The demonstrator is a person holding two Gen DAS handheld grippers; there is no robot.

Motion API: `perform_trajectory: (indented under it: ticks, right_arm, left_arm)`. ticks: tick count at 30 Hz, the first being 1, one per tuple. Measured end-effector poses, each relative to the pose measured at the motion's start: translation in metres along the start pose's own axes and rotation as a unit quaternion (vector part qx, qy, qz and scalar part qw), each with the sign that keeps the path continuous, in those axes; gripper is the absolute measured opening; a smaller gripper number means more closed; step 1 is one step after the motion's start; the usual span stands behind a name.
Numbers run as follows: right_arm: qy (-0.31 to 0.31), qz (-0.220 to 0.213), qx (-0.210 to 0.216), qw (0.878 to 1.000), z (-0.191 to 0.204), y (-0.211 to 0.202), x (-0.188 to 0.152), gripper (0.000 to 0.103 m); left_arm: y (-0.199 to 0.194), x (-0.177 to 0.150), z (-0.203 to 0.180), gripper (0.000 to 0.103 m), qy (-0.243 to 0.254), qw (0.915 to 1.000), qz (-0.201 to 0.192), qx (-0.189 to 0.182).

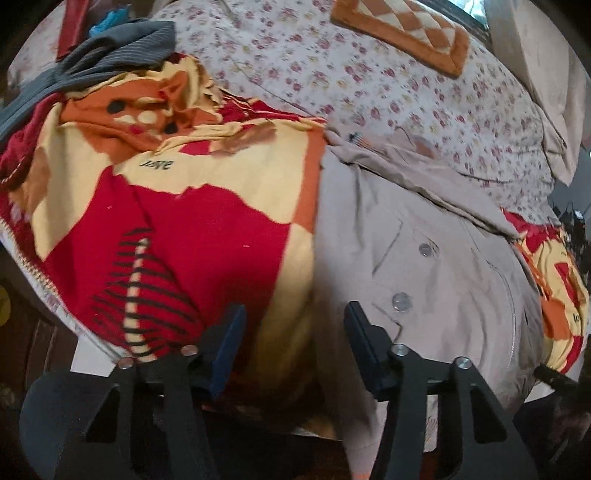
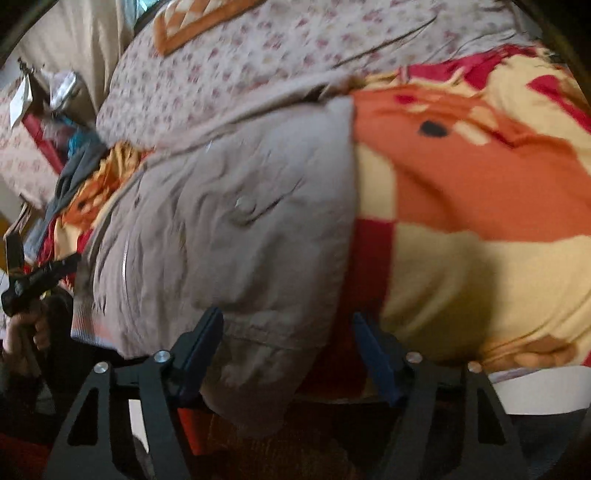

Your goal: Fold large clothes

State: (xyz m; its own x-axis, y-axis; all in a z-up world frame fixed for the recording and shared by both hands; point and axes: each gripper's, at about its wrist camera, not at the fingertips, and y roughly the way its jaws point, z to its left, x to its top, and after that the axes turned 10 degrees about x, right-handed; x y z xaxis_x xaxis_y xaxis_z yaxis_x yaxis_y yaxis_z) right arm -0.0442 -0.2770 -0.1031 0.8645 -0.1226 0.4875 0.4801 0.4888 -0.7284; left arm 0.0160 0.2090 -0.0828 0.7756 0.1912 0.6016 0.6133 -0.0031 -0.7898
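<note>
A large beige jacket with snap buttons [image 1: 417, 266] lies spread on the red, yellow and orange blanket [image 1: 207, 221] on the bed. It also shows in the right wrist view [image 2: 229, 229], its hem hanging over the bed's near edge. My left gripper [image 1: 295, 325] is open and empty, over the jacket's left edge where it meets the blanket. My right gripper [image 2: 288, 332] is open, its fingers either side of the jacket's lower right corner, not closed on it. The left gripper also shows in the right wrist view [image 2: 37, 277] at the far left.
A floral sheet [image 1: 369, 85] covers the far bed, with an orange checked cushion [image 1: 402, 29] on it. A grey striped garment [image 1: 114, 48] lies bunched at the far left. The same blanket [image 2: 480, 184] fills the right of the right wrist view.
</note>
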Motion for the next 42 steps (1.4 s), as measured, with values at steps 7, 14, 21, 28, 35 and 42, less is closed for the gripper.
perform_trajectory:
  ticks: [7,14,21,28,35,42]
  right_arm:
    - [0.024,0.035,0.082,0.996,0.002,0.009,-0.006,0.074]
    - [0.059,0.069,0.09,0.992,-0.005,0.023,-0.011,0.07]
    - [0.041,0.1,0.077,0.991,0.004,0.037,-0.018,0.061]
    - [0.043,0.105,0.076,0.991,0.0,0.043,-0.016,0.061]
    - [0.008,0.103,0.129,0.986,0.018,0.012,-0.015,0.017]
    - [0.005,-0.006,0.228,0.974,0.012,-0.035,-0.001,0.013]
  left_arm:
    - [-0.001,-0.008,-0.003,0.03,0.013,0.9992,0.025,-0.026]
    - [0.015,-0.025,-0.011,0.03,0.02,0.9926,0.103,-0.061]
    - [0.01,-0.036,-0.03,0.03,0.04,0.9806,0.138,-0.133]
    - [0.032,-0.043,-0.046,0.03,0.057,0.9731,0.192,-0.114]
    - [0.006,-0.04,-0.045,0.0,0.076,0.9738,0.177,-0.121]
    - [-0.014,-0.017,-0.035,0.001,0.049,0.9699,0.135,-0.196]
